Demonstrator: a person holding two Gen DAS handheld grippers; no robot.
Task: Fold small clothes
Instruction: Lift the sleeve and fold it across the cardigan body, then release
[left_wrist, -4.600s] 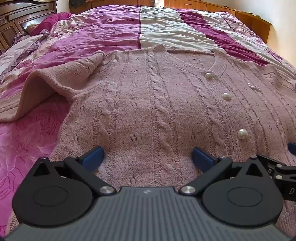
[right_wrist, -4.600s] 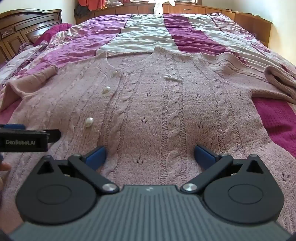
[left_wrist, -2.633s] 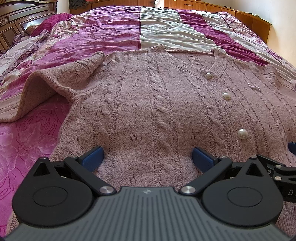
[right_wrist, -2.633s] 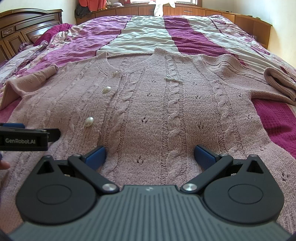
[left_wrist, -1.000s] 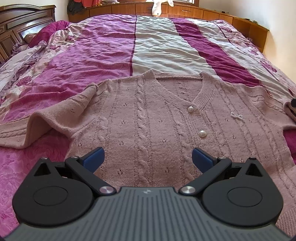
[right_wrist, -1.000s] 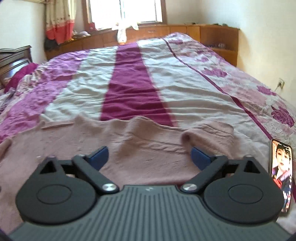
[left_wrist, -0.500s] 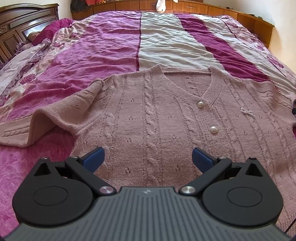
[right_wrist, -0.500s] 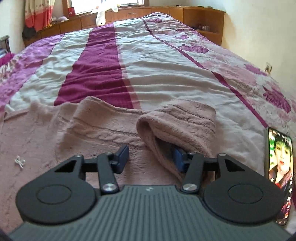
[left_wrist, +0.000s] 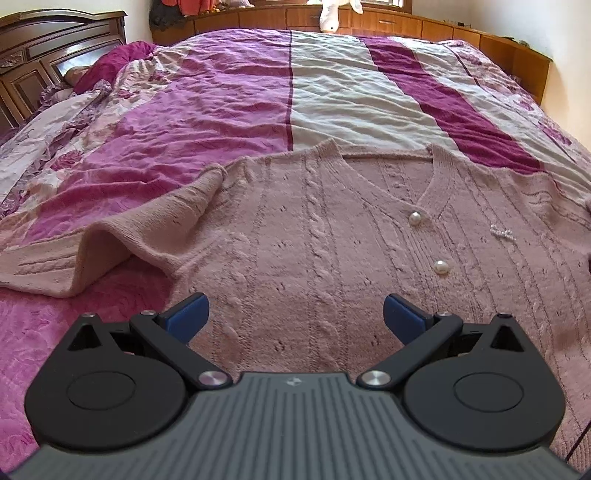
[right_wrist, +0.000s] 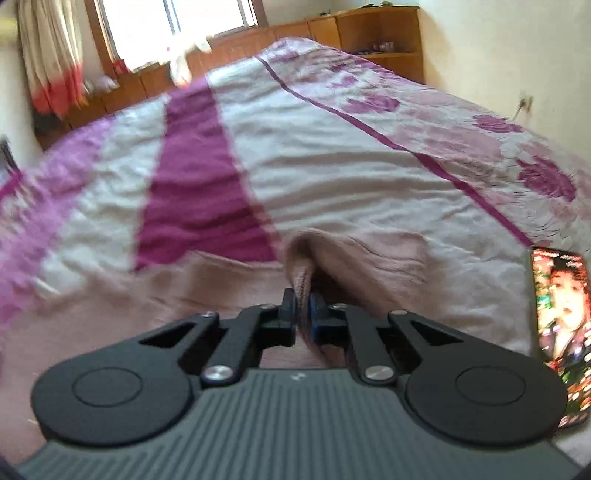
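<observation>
The pink knitted cardigan (left_wrist: 332, 236) is spread face up on the striped bedspread (left_wrist: 229, 99), with its neckline toward 12 o'clock in the left wrist view and two pearl buttons (left_wrist: 414, 218) seen on the front. Its left sleeve (left_wrist: 110, 243) is lying loose toward 9 o'clock, not yet folded.

The cuff of the other sleeve (right_wrist: 306, 273) is now pinched between the pads of the right gripper (right_wrist: 302, 314), whose jaws are clenched on the knit. Half a second ago these jaws were only closing around the cuff, and one second ago they were wide apart above it, so the grasp is just completed. The right wrist view is blurred, which suggests that the sleeve is already being moved.

The left gripper (left_wrist: 295, 314) is held released, jaws wide apart, above the lower body of the cardigan, and nothing is gripped by it.

A phone (right_wrist: 557, 332) with a lit screen is lying on the bedspread at 3 o'clock, just beside the sleeve.

It is judged that the folding has begun, and that the sleeve is to be carried across the chest.
</observation>
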